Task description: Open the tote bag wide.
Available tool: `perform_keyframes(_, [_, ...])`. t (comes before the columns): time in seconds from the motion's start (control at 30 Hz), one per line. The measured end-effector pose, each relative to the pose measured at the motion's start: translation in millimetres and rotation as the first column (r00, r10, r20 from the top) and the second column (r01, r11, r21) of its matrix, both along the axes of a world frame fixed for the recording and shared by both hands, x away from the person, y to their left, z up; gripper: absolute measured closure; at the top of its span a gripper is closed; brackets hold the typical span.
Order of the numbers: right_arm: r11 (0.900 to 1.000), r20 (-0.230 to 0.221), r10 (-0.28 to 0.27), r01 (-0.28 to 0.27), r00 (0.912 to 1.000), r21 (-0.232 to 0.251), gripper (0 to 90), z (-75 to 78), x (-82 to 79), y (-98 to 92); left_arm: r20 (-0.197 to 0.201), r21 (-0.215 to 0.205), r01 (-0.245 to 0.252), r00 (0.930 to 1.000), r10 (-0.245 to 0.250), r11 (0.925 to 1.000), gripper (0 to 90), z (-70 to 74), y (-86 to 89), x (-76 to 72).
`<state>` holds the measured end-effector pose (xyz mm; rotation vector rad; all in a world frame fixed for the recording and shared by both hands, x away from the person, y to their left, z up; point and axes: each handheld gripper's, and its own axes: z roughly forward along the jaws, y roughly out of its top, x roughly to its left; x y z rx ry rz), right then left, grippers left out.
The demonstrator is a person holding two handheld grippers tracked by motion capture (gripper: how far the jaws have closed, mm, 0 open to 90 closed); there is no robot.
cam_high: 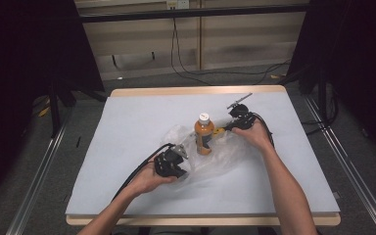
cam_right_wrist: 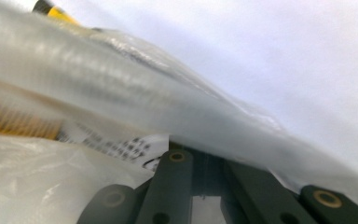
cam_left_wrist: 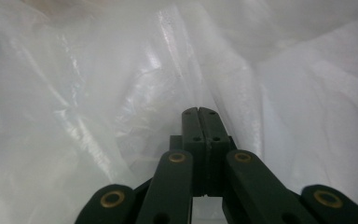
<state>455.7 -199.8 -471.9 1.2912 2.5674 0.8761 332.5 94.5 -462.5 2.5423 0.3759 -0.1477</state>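
The desk (cam_high: 127, 112), covered in pale sheet, carries a clear plastic bag (cam_high: 215, 161) spread near its middle, and an orange bottle (cam_high: 204, 135) with a white cap stands upright at the bag's upper part, seemingly inside the film. The step in hand is judged to be the handling of the bag around the bottle: both edges are being taken hold of. The left tongs (cam_high: 180, 157) are set at the bag's 8 o'clock edge and are seen pressed together in the left gripper view (cam_left_wrist: 199, 112), with film all around them. The right tongs (cam_high: 226, 129) sit at the bottle's 2 o'clock, and film lies across them in the right gripper view (cam_right_wrist: 200, 158); they are taken to be pressed together too.

The next move is judged to call for a firm pinch on each side, so that the mouth can be drawn apart without the bottle being tipped.

Whether any film is actually pinched cannot be told; the right fingertips are hidden under folds, and the bottle's label is blurred.
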Motion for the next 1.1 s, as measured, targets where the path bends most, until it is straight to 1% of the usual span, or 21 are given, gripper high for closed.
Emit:
perform_keyframes(0.07, [0.999, 0.038, -0.035, 0.036, 0.9987, -0.040, 90.0, 0.3, 0.9, 0.4, 0.008, 0.009, 0.024, 0.9997, -0.024, 0.9997, 90.0, 0.8, 0.7, -4.9])
perform_keyframes(0.17, [0.994, 0.068, -0.079, 0.084, 0.9946, -0.072, 90.0, 0.2, 3.4, 2.1, 0.007, 0.022, 0.046, 0.9989, -0.047, 0.9987, 90.0, 1.9, 1.7, -7.5])
perform_keyframes(0.2, [0.992, 0.071, -0.098, 0.104, 0.9926, -0.076, 90.0, 0.1, 4.3, 1.7, -0.007, 0.029, 0.068, 0.9976, -0.068, 0.9972, 90.0, 2.8, 2.5, -7.8])
perform_keyframes(0.23, [0.989, 0.090, -0.115, 0.122, 0.9893, -0.083, 90.0, -0.6, 5.4, 0.8, -0.003, 0.024, 0.043, 0.9991, -0.043, 0.9988, 90.0, 2.6, 2.5, -10.8])
perform_keyframes(0.33, [0.986, 0.095, -0.132, 0.140, 0.9867, -0.091, 90.0, -0.7, 5.7, 0.8, -0.001, 0.021, 0.048, 0.9989, -0.048, 0.9986, 90.0, 2.2, 4.1, -9.8])
perform_keyframes(0.37, [0.986, 0.090, -0.133, 0.141, 0.9870, -0.089, 90.0, -0.4, 5.5, 0.8, -0.010, 0.005, 0.028, 0.9996, -0.028, 0.9996, 90.0, 1.4, 4.6, -9.1])
perform_keyframes(0.43, [0.992, 0.060, -0.115, 0.117, 0.9916, -0.045, 90.0, -0.2, 4.1, -2.7, -0.023, -0.040, 0.004, 0.9997, -0.005, 0.9992, 90.0, 0.4, 6.6, -6.0])
perform_keyframes(0.5, [0.997, 0.061, -0.074, 0.073, 0.9954, 0.023, 90.0, 0.9, -0.7, -7.2, -0.036, -0.065, -0.009, 0.9993, 0.006, 0.9978, 90.0, 3.6, 10.4, -1.6])
perform_keyframes(0.53, [0.997, 0.066, -0.064, 0.061, 0.9958, 0.045, 90.0, 2.8, -3.9, -8.7, -0.040, -0.110, -0.007, 0.9992, 0.002, 0.9940, 90.0, 4.6, 13.0, 1.6])
perform_keyframes(0.6, [0.993, 0.092, -0.053, 0.043, 0.9943, 0.108, 90.0, 9.2, -11.9, -13.1, -0.036, -0.137, -0.041, 0.9987, 0.037, 0.9896, 90.0, 12.1, 19.6, 4.7])
perform_keyframes(0.63, [0.990, 0.104, -0.051, 0.036, 0.9933, 0.136, 90.0, 12.5, -15.8, -14.9, -0.040, -0.167, -0.057, 0.9979, 0.051, 0.9844, 90.0, 14.6, 22.5, 5.6])
perform_keyframes(0.67, [0.988, 0.115, -0.046, 0.028, 0.9923, 0.152, 90.0, 15.7, -19.6, -16.4, -0.023, -0.152, -0.080, 0.9967, 0.077, 0.9851, 90.0, 19.8, 25.6, 4.9])
perform_keyframes(0.7, [0.987, 0.123, -0.039, 0.019, 0.9916, 0.160, 90.0, 18.6, -23.6, -17.1, -0.022, -0.167, -0.072, 0.9973, 0.070, 0.9833, 90.0, 21.8, 28.6, 6.0])
perform_keyframes(0.77, [0.985, 0.143, -0.022, -0.003, 0.9895, 0.172, 90.0, 24.7, -31.8, -17.6, -0.007, -0.182, -0.086, 0.9963, 0.086, 0.9795, 90.0, 28.3, 34.3, 6.1])
perform_keyframes(0.83, [0.983, 0.162, -0.015, -0.015, 0.9867, 0.183, 90.0, 31.4, -38.7, -17.8, -0.026, -0.237, -0.105, 0.9944, 0.102, 0.9658, 90.0, 33.8, 39.9, 7.0])
perform_keyframes(0.9, [0.978, 0.187, -0.006, -0.033, 0.9824, 0.205, 90.0, 38.9, -45.8, -17.6, -0.004, -0.245, -0.102, 0.9945, 0.105, 0.9642, 90.0, 40.4, 43.7, 7.0])
perform_keyframes(0.93, [0.976, 0.198, 0.007, -0.050, 0.9802, 0.211, 90.0, 43.8, -49.9, -16.6, -0.006, -0.268, -0.109, 0.9938, 0.111, 0.9573, 90.0, 41.3, 43.9, 6.4])
perform_keyframes(1.0, [0.975, 0.212, 0.021, -0.067, 0.9771, 0.213, 90.0, 49.7, -55.1, -14.8, 0.017, -0.259, -0.103, 0.9936, 0.111, 0.9605, 90.0, 47.8, 46.7, 6.2])
perform_keyframes(1.03, [0.971, 0.216, 0.029, -0.079, 0.9759, 0.228, 90.0, 52.6, -57.7, -13.8, 0.016, -0.255, -0.108, 0.9932, 0.116, 0.9610, 90.0, 51.1, 48.6, 6.6])
perform_keyframes(1.07, [0.968, 0.223, 0.041, -0.093, 0.9740, 0.231, 90.0, 55.3, -59.9, -12.9, 0.015, -0.279, -0.116, 0.9921, 0.125, 0.9534, 90.0, 52.7, 50.0, 6.8])
perform_keyframes(1.1, [0.968, 0.231, 0.050, -0.104, 0.9716, 0.227, 90.0, 58.1, -62.3, -11.6, 0.021, -0.279, -0.122, 0.9909, 0.133, 0.9525, 90.0, 56.3, 52.3, 6.9])
